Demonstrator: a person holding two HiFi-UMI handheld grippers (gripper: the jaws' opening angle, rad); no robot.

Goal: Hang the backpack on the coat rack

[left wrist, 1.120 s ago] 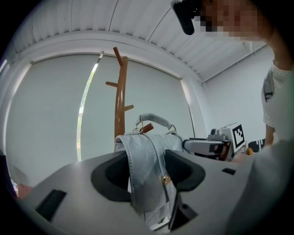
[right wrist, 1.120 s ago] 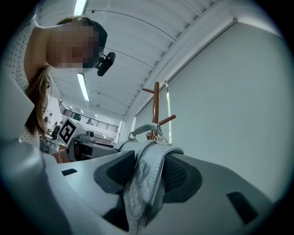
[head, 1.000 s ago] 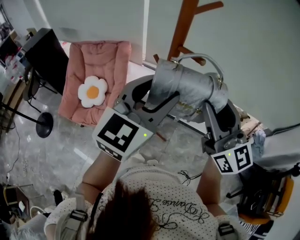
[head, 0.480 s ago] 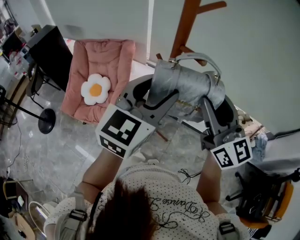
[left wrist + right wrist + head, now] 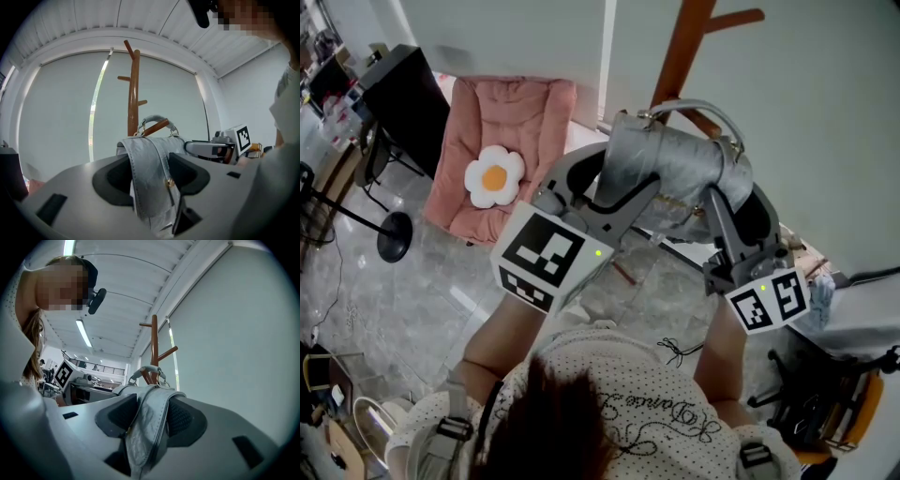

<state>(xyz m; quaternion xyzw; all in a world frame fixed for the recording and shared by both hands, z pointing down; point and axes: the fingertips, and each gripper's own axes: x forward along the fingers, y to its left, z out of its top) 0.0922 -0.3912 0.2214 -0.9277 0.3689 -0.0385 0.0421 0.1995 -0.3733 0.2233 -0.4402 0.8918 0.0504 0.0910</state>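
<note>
A silver-grey backpack (image 5: 675, 173) is shown against a reddish-brown wooden coat rack (image 5: 682, 47). The left hand-held gripper (image 5: 150, 173) and right hand-held gripper (image 5: 151, 416) are coloured pale grey, black inside the jaws, each with a cube patterned in black-and-white squares. A pink cushion (image 5: 525, 122) and a white flower pillow (image 5: 495, 176) with a yellow centre are seen. The floor (image 5: 412, 291) is marbled grey. The shirt (image 5: 628, 394) is white, dotted dark.
</note>
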